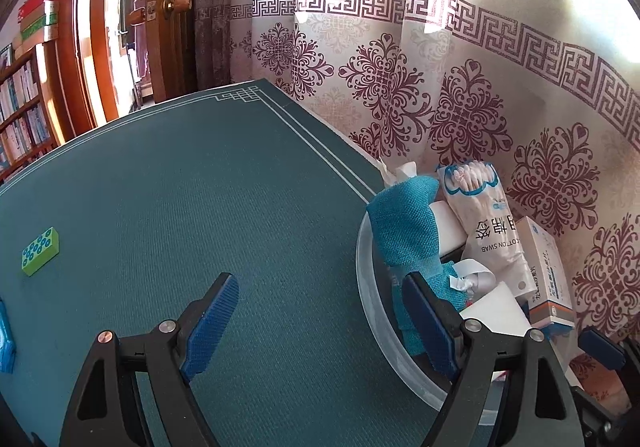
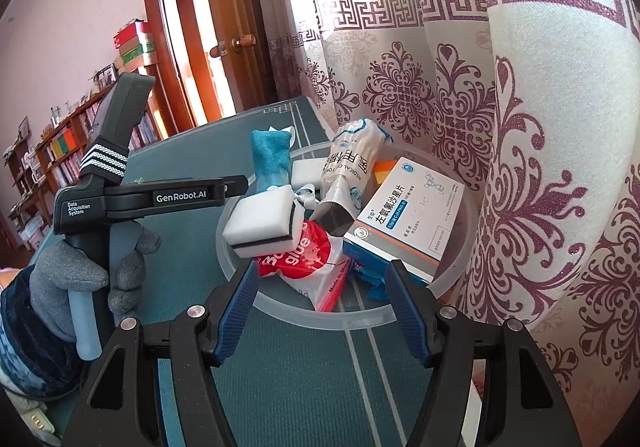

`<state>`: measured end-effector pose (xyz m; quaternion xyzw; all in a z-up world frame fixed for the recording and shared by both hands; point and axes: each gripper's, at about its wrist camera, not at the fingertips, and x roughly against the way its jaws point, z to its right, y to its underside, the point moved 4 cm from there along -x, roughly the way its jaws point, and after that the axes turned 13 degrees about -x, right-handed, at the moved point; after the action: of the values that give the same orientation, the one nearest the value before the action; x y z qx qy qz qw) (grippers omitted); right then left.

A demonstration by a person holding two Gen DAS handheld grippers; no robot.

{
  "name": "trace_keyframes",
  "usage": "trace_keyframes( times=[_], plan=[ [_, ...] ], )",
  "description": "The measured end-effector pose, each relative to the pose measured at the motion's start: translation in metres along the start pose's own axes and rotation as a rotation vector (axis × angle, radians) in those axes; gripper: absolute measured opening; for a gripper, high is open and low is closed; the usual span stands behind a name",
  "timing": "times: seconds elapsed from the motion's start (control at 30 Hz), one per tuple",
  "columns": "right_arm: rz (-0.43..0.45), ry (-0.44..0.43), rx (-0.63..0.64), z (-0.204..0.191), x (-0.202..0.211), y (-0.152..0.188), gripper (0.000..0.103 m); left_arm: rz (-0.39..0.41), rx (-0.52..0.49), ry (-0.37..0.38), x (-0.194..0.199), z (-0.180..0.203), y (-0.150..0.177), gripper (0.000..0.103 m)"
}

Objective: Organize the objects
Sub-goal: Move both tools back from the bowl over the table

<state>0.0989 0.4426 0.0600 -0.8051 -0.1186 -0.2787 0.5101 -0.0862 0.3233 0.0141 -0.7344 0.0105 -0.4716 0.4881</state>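
A clear round plastic bin [image 2: 280,307] stands on the green table mat by the curtain, holding a blue cloth pouch [image 2: 272,157], a white sponge [image 2: 264,227], a cotton swab bag [image 2: 348,163], a white and blue medicine box [image 2: 404,219] and a red glue packet [image 2: 308,259]. My right gripper [image 2: 322,311] is open and empty at the bin's near rim. My left gripper [image 1: 320,327] is open and empty, its right finger over the bin's [image 1: 366,267] edge by the pouch [image 1: 404,231]. A green domino tile [image 1: 40,251] lies far left on the mat.
A patterned curtain [image 1: 480,107] hangs right behind the bin. A blue object [image 1: 6,339] sits at the mat's left edge. A wooden door [image 1: 172,7] and bookshelves [image 1: 24,115] stand beyond the table. The left handheld gripper's body [image 2: 120,191] and gloved hand show left of the bin.
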Motion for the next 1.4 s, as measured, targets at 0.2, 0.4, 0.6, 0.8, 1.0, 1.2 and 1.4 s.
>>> trace_keyframes(
  times=[0.2,0.4,0.6,0.8,1.0,1.2,1.4],
  plan=[
    [0.005,0.010,-0.004,0.000,0.001,0.000,0.067,0.004,0.024,-0.001,0.011,-0.006,0.004,0.093],
    [0.008,0.009,0.003,-0.005,0.001,0.002,0.067,-0.016,0.041,-0.016,0.017,-0.015,0.013,0.094],
    [0.000,0.001,0.004,-0.013,-0.001,0.003,0.067,-0.026,0.058,-0.057,0.030,-0.037,0.025,0.100],
    [-0.009,-0.022,0.035,-0.033,-0.002,0.007,0.072,-0.039,0.116,-0.120,0.043,-0.073,0.042,0.100],
    [-0.028,-0.066,0.088,-0.062,-0.008,0.013,0.073,-0.053,0.193,-0.220,0.059,-0.112,0.062,0.100],
    [-0.048,-0.126,0.142,-0.098,-0.019,0.019,0.074,-0.057,0.269,-0.342,0.080,-0.154,0.077,0.100],
    [-0.083,-0.191,0.206,-0.130,-0.031,0.029,0.074,-0.102,0.398,-0.455,0.089,-0.206,0.098,0.100]
  ],
)
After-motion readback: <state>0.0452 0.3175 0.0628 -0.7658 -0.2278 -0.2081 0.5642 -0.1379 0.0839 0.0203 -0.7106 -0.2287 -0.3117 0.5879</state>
